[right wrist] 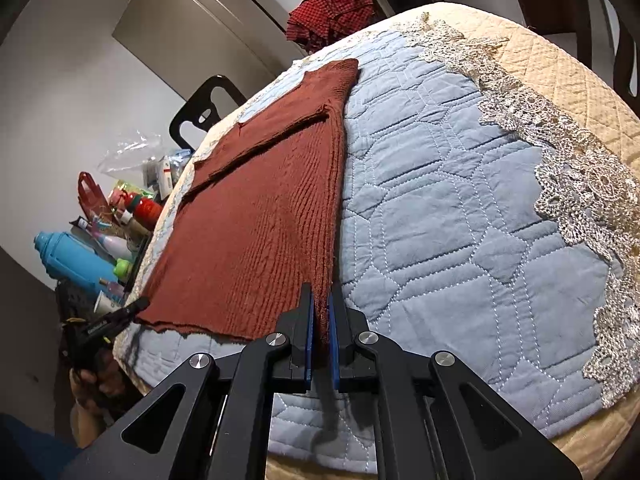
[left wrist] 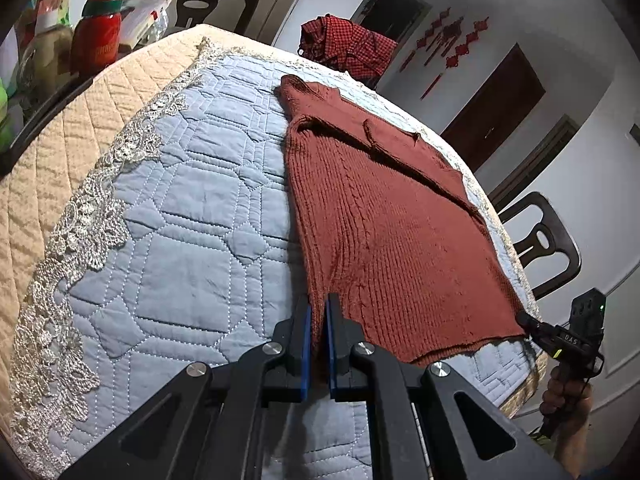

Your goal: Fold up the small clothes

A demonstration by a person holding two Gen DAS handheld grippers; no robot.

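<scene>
Both claws are clamped on the near hem of the rust-red sweater (left wrist: pixel 384 216), left claw (left wrist: pixel 318 312) and right claw (right wrist: pixel 320 312) at opposite corners, and its length runs straight away across the blue-quilted desk (left wrist: pixel 192 216).

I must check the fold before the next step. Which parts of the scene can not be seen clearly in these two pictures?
- Sweater hem corner, left wrist view: covered by the left tongs.
- Opposite hem corner, right wrist view: covered by the right tongs.
- Sweater underside: hidden by its own top layer.
- Checked cloth, right wrist view: small and far, its kind unclear.
- Table under the quilt: fully covered.
</scene>
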